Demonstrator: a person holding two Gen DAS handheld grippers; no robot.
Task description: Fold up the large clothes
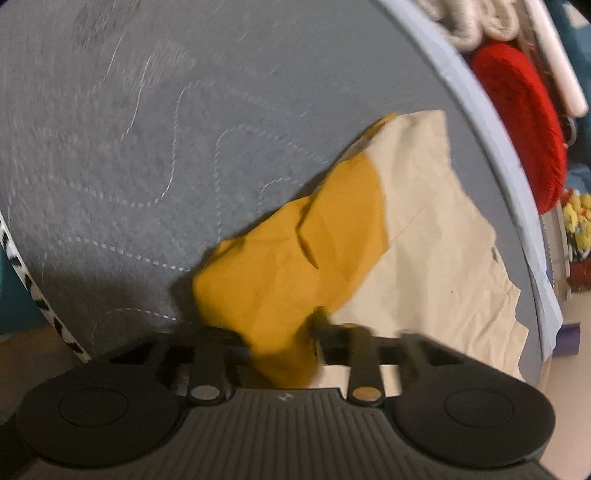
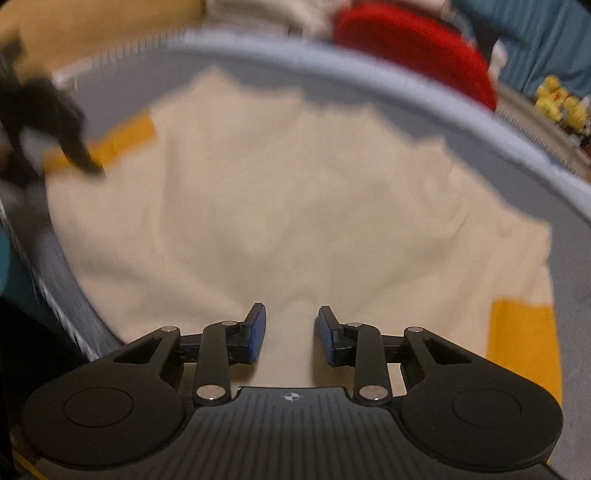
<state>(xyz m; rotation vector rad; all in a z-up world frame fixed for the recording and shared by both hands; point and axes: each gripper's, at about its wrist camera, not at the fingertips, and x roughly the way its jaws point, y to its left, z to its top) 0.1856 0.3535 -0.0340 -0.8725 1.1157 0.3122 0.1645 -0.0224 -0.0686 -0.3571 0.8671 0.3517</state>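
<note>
The left claw (image 1: 280, 332) is pinching a fold of mustard-yellow sleeve (image 1: 295, 254), the cloth bunching up between its fingers and hiding the pads. The sleeve belongs to a large cream garment (image 2: 277, 206) that is lying spread across a grey quilted tabletop (image 1: 129, 147); seen from the left claw, the cream body is stretching ahead and to the right, creased like crumpled paper, with a jagged lower edge.

The right claw (image 2: 290, 334) is hovering over the cream cloth with its jaws standing apart — the blue pads (image 2: 258, 332) are gripping nothing, and bare fabric is showing in the gap. To its far right a second yellow sleeve (image 2: 524, 339) is lying flat. Up and to its left the other claw is appearing as a dark blur over the yellow band.

The tabletop covering is looking felted, stitched in pale wavy dotted lines, and bound with a light blue rim (image 1: 491, 122) curving round. Beyond that rim, ahead of both claws, a red knitted bundle (image 1: 517, 122) is sitting beside cream chunky-knit items (image 1: 469, 18). Further right, small yellow toy figures (image 2: 557, 99) are crowding together — too blurred to tell more. Nothing is lying between the right claw and the cloth.
</note>
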